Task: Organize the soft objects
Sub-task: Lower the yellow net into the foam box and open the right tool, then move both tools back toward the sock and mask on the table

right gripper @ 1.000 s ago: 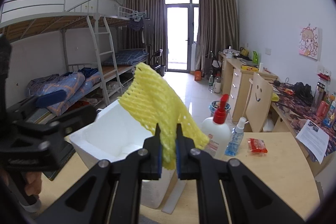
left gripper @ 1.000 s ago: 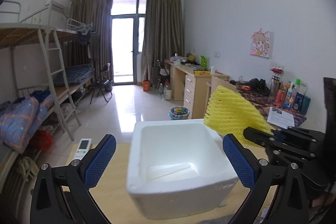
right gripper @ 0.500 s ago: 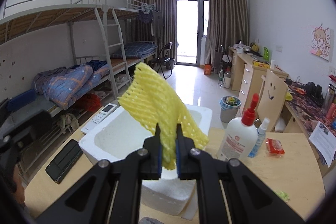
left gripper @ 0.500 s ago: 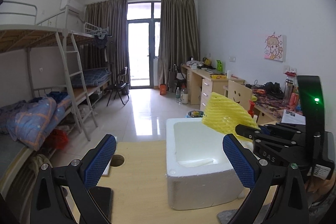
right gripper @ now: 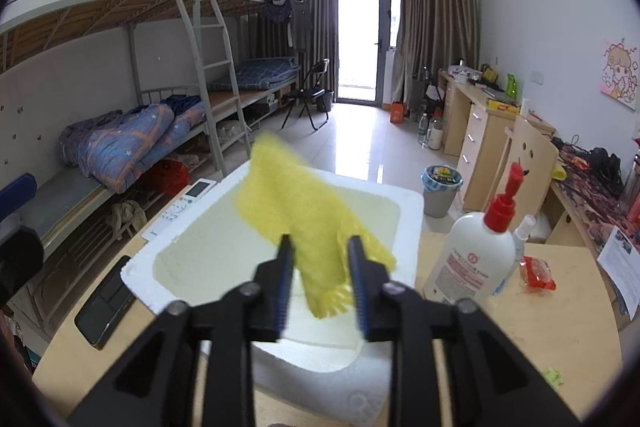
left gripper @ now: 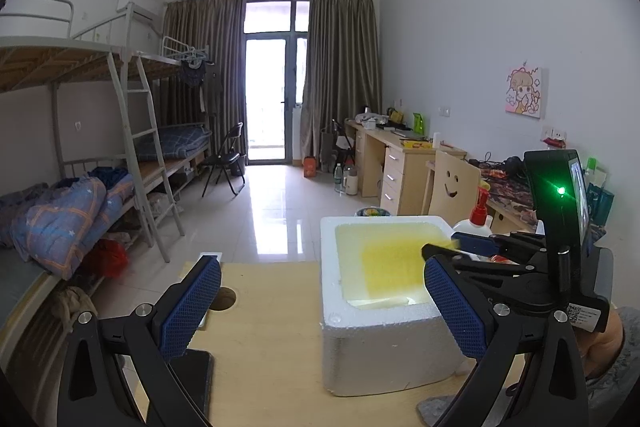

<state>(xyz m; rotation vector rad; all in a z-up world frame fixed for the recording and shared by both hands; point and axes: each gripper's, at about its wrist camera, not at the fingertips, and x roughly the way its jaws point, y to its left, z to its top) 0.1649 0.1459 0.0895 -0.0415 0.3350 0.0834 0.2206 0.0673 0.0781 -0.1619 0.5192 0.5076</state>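
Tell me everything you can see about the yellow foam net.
The yellow foam net looks like soft mesh foam with a cut, fringed lower edge. It is blurred, tilted, above the open white foam box. Its lower end lies between the fingers of the right hand-held gripper, whose jaws have just been opening; the pads do not seem to press it. In the left wrist view it is a yellow blur inside the box opening.

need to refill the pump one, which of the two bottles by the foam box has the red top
The bigger white bottle, nearest the foam box, has the red pump. The slim spray bottle behind it has a white top.
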